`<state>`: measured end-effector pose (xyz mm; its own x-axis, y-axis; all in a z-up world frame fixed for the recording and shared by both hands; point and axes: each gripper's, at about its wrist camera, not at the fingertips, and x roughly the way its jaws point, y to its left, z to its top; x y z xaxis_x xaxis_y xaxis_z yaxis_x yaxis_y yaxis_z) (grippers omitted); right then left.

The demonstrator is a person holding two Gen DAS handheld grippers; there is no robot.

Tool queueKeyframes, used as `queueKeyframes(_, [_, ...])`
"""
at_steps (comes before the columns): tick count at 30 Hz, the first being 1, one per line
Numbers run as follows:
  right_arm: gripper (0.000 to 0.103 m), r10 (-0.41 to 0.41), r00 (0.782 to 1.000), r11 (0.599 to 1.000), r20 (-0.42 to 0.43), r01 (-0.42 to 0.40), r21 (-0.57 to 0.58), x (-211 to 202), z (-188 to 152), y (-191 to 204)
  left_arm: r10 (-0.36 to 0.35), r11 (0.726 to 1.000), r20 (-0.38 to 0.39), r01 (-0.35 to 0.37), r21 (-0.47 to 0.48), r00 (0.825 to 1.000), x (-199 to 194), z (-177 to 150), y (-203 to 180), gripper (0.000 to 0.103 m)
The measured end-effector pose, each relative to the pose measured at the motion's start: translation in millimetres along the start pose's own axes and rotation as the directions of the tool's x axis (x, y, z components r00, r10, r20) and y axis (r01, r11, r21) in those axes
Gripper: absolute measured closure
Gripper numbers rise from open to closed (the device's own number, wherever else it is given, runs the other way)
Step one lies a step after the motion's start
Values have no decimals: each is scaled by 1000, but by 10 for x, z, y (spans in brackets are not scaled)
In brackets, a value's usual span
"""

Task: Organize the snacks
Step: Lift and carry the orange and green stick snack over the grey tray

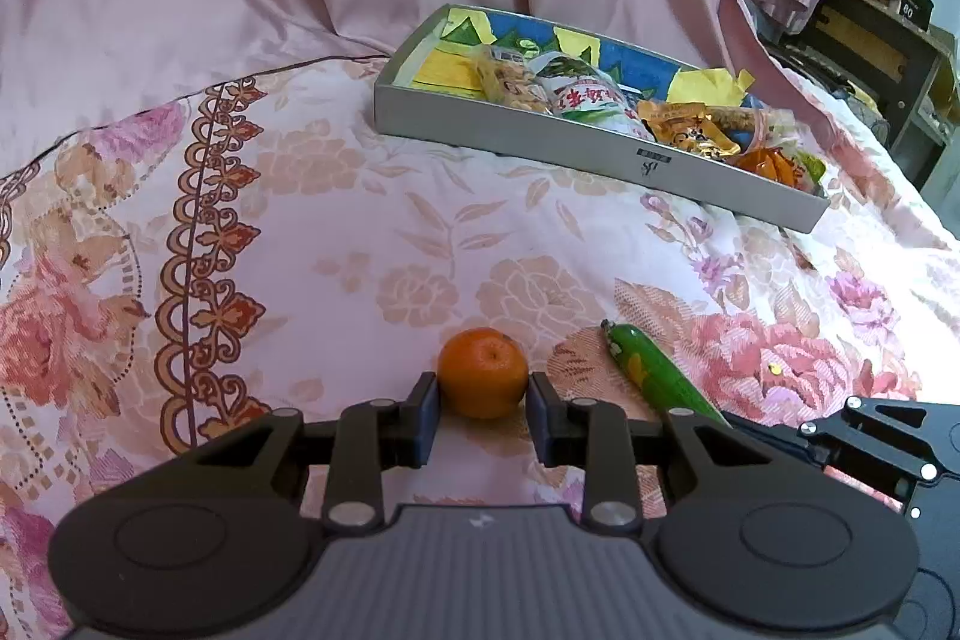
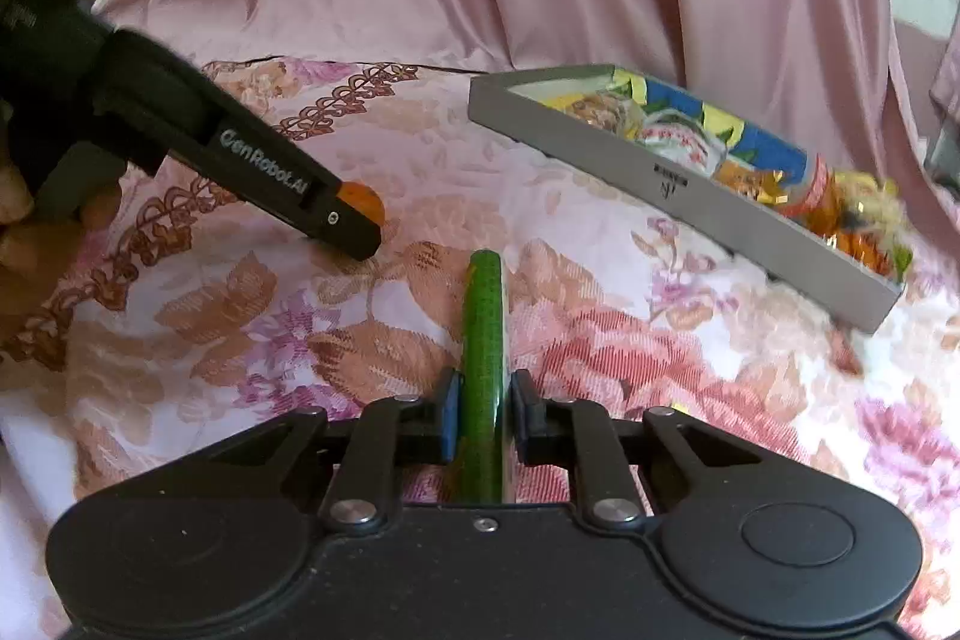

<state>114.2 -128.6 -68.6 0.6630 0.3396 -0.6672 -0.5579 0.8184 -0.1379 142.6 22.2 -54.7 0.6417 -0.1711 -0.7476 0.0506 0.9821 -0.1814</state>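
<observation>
Left gripper (image 1: 483, 415) low around orange (image 1: 483, 372)

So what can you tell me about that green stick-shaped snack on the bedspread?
The green snack stick is a slim, glossy tube in a plastic-looking wrapper, with small yellow print and a crimped end. It lies flat on the floral bedspread, right of the orange. The right gripper straddles its near end; whether the pads touch it is unclear.

Orange mandarin (image 1: 483, 372), green sausage stick (image 2: 483, 334), pink floral bedspread (image 1: 336, 244), grey tray (image 1: 600, 148)
</observation>
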Motion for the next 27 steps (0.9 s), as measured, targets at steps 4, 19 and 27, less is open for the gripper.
queueKeyframes(4, [84,-39,999,998,21,40,-54,-9,7,49,7,1000,1,-7,2,1000,-17,37,-27,69])
queueKeyframes(19, [84,-129,978,986,162,144,-87,-176,104,-32,27,999,32,-28,41,999,-157,284,-263,69])
queueKeyframes(27, [84,-160,959,984,235,173,-39,-114,254,-263,28,999,68,-30,34,997,-96,612,-352,69])
